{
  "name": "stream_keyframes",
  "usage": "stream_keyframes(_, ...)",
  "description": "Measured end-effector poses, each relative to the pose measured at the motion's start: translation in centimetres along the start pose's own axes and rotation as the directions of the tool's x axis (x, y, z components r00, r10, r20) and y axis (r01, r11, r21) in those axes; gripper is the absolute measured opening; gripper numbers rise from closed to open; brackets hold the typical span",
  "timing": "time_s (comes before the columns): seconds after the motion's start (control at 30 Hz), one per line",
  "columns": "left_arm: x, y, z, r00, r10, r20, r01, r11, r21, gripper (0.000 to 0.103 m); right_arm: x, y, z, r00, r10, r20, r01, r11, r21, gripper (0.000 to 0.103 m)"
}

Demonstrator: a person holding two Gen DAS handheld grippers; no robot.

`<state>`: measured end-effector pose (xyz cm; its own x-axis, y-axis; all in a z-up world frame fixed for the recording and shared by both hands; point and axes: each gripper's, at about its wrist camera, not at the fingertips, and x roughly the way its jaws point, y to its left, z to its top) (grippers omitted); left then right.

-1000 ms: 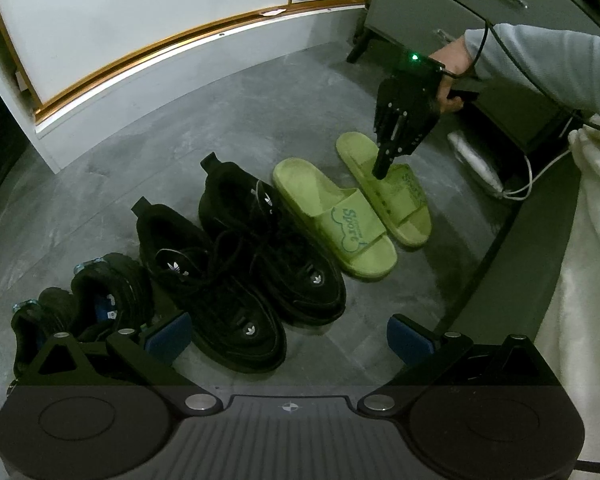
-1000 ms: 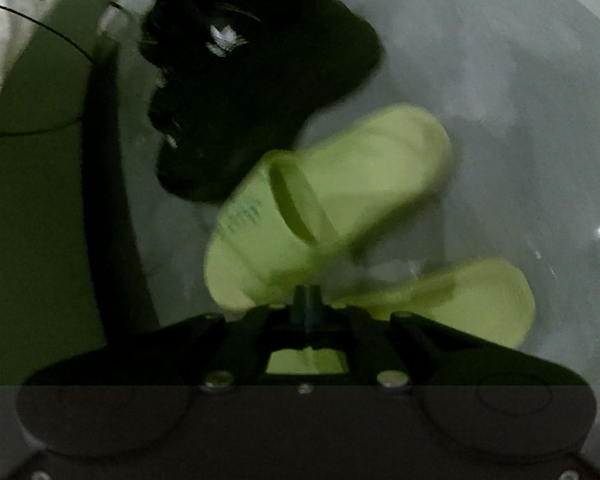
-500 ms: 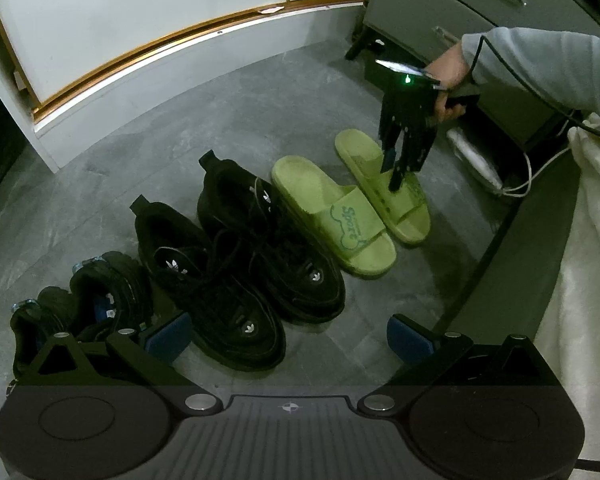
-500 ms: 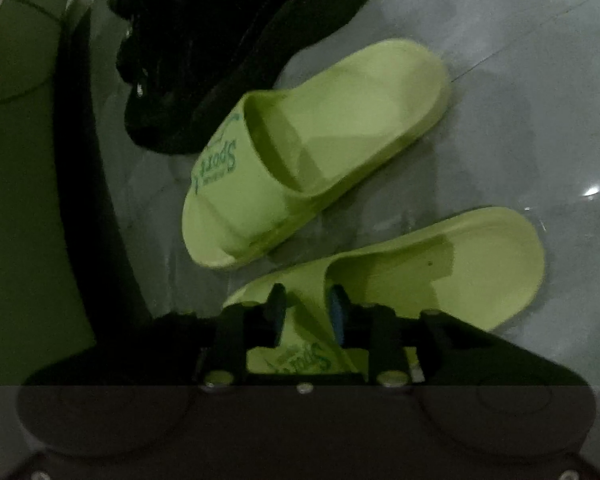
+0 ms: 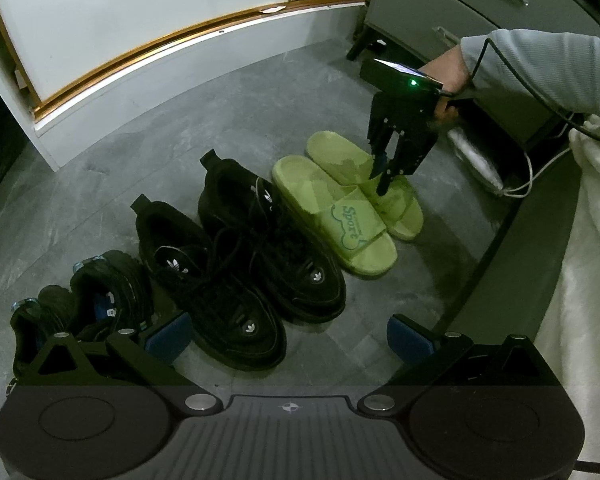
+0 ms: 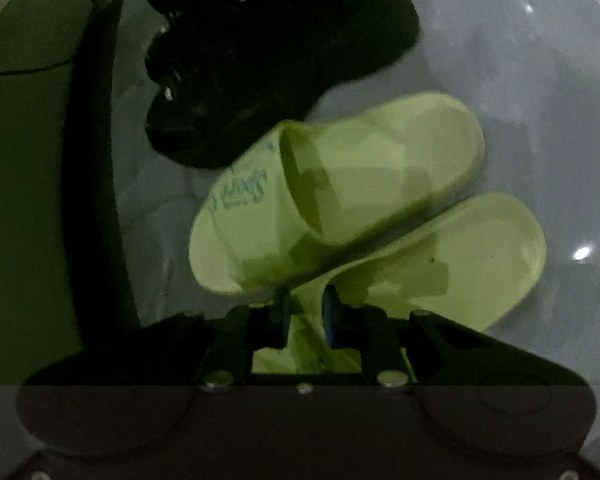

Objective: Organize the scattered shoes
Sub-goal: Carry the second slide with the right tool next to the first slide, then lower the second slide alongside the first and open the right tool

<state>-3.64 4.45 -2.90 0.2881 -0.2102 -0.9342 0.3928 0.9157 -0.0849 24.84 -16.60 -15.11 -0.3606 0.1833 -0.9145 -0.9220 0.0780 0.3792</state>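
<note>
Shoes stand in a row on the grey floor. Two lime-green slides lie side by side at the right: the left slide and the right slide. Two black sneakers sit next to them, then a dark pair at the far left. My right gripper hangs over the right slide's strap, fingers slightly apart astride it. The right wrist view shows both slides, the left slide and the right slide. My left gripper is open and empty, low over the sneakers' toes.
A white curved cabinet base with gold trim runs along the back. A grey drawer unit stands at the back right. A bed edge with a white blanket borders the right. Cables lie by the bed.
My right gripper went from shut to slightly open, rose a little, and now straddles the right slide's strap. The left gripper has not moved.
</note>
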Motion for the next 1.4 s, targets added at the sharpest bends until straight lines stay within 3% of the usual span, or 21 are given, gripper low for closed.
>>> stream_keyframes(0.53,0.0,-0.2,0.1,1.000,0.001,0.000,-0.001,1.000,-0.001,0.103,0.3,0.2,0.6,0.999,-0.043,0.005,0.043,0.999,0.009,0.014)
stream_keyframes(0.67,0.0,-0.2,0.1,1.000,0.002,0.000,-0.002,1.000,-0.002,0.103,0.4,-0.3,0.8,0.999,-0.050,-0.014,0.051,0.997,0.060,0.020)
stream_keyframes(0.97,0.0,-0.1,0.0,1.000,0.002,0.002,-0.002,1.000,-0.001,0.103,-1.5,-0.5,1.6,0.993,-0.092,0.074,0.086,0.993,0.080,0.022)
stream_keyframes(1.4,0.0,-0.3,0.0,1.000,0.005,0.001,-0.005,1.000,-0.001,0.103,-1.1,-0.1,1.7,0.991,-0.128,0.047,0.125,0.990,0.067,0.025)
